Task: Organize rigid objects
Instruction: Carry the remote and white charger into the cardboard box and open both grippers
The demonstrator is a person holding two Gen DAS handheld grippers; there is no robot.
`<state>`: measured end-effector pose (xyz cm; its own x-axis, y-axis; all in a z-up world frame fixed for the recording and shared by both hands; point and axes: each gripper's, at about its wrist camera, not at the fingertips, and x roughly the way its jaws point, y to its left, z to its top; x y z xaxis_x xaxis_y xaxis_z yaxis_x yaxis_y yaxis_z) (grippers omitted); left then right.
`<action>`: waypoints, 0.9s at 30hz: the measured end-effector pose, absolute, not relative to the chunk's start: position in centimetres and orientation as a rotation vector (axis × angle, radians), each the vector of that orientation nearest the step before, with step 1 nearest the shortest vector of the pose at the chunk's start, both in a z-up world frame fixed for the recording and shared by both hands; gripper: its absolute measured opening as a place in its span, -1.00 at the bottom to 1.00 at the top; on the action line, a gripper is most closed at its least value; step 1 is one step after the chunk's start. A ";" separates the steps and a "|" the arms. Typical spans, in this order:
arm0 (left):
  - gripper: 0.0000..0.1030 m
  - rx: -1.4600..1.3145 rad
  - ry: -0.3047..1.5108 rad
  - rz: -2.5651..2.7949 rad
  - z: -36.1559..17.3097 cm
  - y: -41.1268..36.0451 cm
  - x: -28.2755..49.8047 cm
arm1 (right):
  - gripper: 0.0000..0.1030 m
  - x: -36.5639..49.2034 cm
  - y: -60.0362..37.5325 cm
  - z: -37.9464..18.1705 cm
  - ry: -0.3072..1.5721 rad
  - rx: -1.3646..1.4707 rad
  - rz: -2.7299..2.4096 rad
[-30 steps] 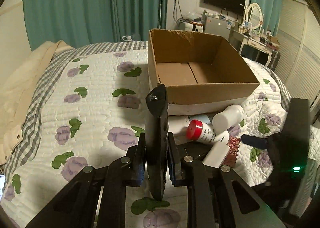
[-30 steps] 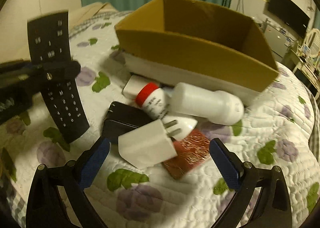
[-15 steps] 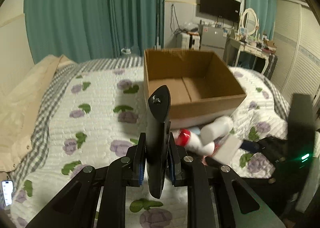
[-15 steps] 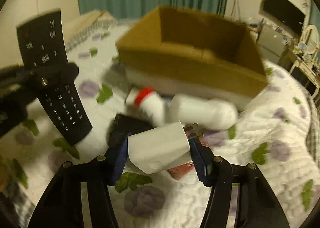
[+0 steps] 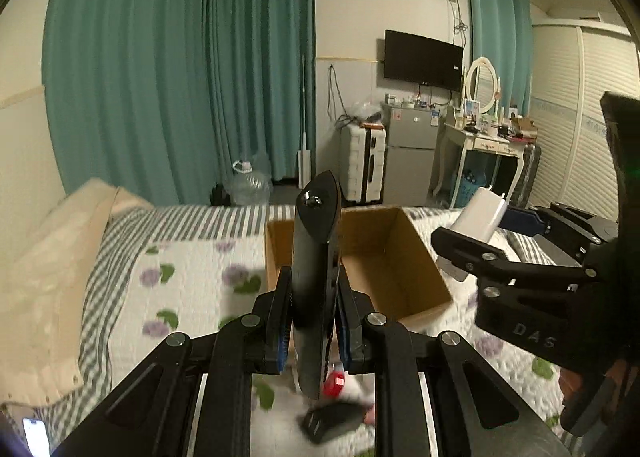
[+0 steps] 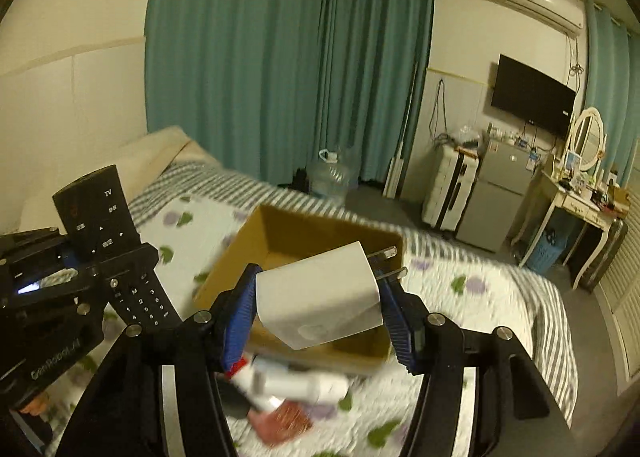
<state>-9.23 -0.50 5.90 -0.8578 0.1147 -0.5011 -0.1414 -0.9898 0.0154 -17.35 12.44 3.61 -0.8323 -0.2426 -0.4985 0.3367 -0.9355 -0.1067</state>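
1. Cardboard box [image 6: 280,241] sat open on the quilted bed [image 5: 188,273], ahead of both tools and below them.
2. My right gripper [image 6: 320,297] pinched the white charger [image 6: 320,297], prongs pointing right; my left gripper [image 5: 312,321] clamped the black remote [image 5: 316,257] edge-on and upright.
3. Risk, as I judged it: the remote was gripped low and could pivot and slip; both tools converging on one box could collide.
4. Red-capped bottle [image 6: 288,381], a white bottle and a reddish flat item lay near, in front of the box wall.
5. Far off: suitcase [image 5: 364,165], water jug [image 5: 248,185], well apart.
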 end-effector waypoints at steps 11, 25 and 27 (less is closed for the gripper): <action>-0.63 -0.954 0.138 2.855 1.2 1.9 -20.4 | 0.12 -23.4 14.4 -1.1 0.210 0.877 -2.703; 0.29 -1.022 0.104 2.847 -3.3 1.2 -21.8 | 0.32 -26.3 15.1 -4.6 0.123 0.960 -2.717; 0.29 -1.022 0.085 2.840 -2.6 0.7 -21.2 | 0.59 -25.5 15.6 -3.6 0.113 0.909 -2.763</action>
<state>-21.18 0.73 -2.63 -0.7643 0.0951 -0.6378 -0.1331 -0.9910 0.0117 -25.55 15.58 -3.58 -0.7811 -0.1927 -0.5939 0.2405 -0.9707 -0.0012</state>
